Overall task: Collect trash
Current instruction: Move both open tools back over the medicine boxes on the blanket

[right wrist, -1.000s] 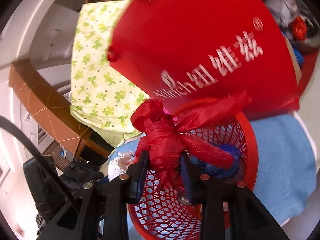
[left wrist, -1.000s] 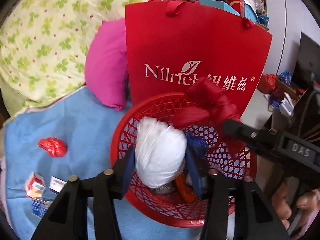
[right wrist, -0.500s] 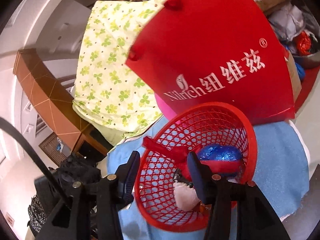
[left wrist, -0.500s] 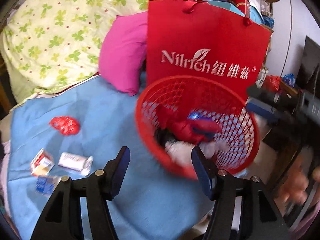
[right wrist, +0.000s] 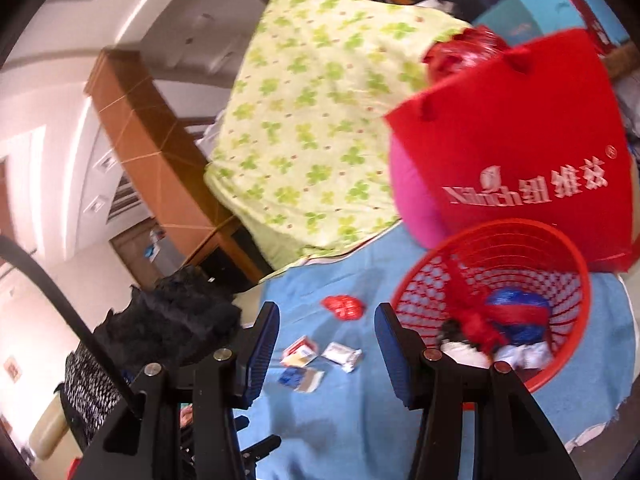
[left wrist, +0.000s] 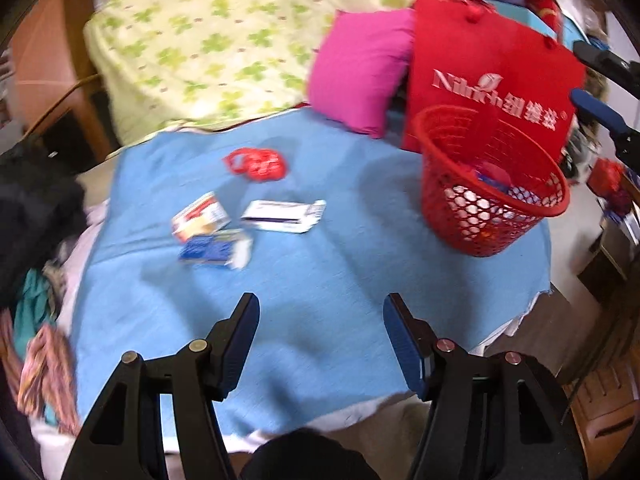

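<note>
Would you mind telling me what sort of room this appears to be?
Probably a cluttered bedroom at home: a clover-print quilt, a pink pillow and a wooden bed frame.

Red plastic mesh basket; plain blue cloth; green-clover-printed pale yellow quilt; magenta pillow; white-lettered red paper bag.

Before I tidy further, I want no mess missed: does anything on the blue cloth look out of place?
Yes. A crumpled red wrapper and three small packets lie loose on the blue cloth, outside the red basket, which sits tilted near the cloth's edge.
</note>
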Action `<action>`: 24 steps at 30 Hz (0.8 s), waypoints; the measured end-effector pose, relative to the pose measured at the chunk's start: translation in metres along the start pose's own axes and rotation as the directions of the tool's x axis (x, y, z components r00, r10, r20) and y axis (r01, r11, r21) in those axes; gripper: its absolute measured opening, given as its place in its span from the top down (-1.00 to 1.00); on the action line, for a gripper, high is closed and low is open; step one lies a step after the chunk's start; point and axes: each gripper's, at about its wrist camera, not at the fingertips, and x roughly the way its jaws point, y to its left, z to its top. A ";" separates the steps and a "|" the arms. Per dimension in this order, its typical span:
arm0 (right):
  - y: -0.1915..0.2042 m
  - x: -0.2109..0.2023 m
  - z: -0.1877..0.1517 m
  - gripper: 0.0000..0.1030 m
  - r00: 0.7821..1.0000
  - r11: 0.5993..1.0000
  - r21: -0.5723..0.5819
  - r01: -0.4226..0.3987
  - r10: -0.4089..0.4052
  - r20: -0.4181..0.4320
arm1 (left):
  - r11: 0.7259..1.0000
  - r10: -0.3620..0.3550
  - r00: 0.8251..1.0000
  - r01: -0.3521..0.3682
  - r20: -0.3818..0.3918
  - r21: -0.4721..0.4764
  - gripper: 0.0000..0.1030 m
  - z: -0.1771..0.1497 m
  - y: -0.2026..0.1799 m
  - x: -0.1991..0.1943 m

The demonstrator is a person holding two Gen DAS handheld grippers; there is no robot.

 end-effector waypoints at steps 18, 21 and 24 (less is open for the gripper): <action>0.125 0.005 -0.041 -0.16 0.985 0.965 -0.212 -0.155 0.135 -0.107 | 0.979 0.163 0.976 -0.142 0.145 -0.148 -0.45 -0.027 0.079 -0.088; 0.123 0.039 -0.053 -0.16 0.980 0.964 -0.224 -0.144 0.108 -0.169 | 0.970 0.166 0.981 -0.144 0.100 -0.194 -0.45 -0.024 0.102 -0.056; 0.112 0.087 -0.068 -0.16 0.966 0.970 -0.209 -0.121 0.066 -0.249 | 0.955 0.184 0.982 -0.168 0.041 -0.246 -0.45 -0.022 0.125 -0.016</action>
